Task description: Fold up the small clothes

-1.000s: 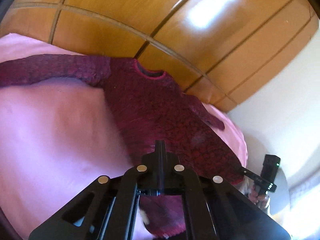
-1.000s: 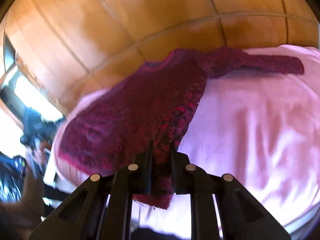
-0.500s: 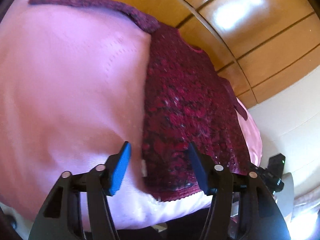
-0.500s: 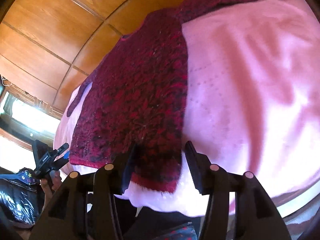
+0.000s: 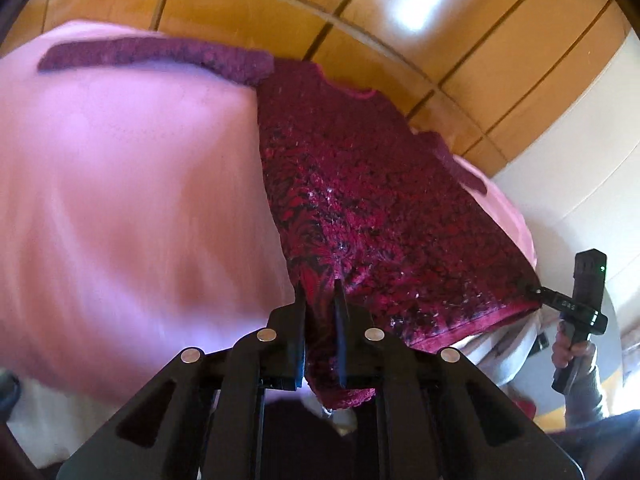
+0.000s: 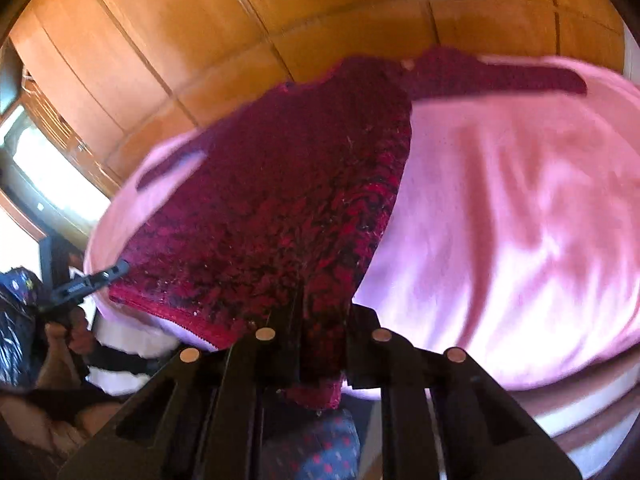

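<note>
Now, the scene is listed from the largest thing to the smallest.

Wooden wall: seen behind the bed in both wrist views.

Pink sheet: spread over the bed; the garment is carried on it.

Sweater: laid flat on the sheet, neck toward the wall, one sleeve stretched out sideways, hem at the near edge.

Change: half a second ago both pairs of jaws were standing wide over the hem; they are now closed on it.

Left gripper: narrow, with the hem corner pinched between the pads.

Right gripper: closing, narrow, with the other hem corner held between the fingers.

Meaning for the task: the hem is judged to be secured at both corners, so a fold toward the neck can probably be started.
</note>
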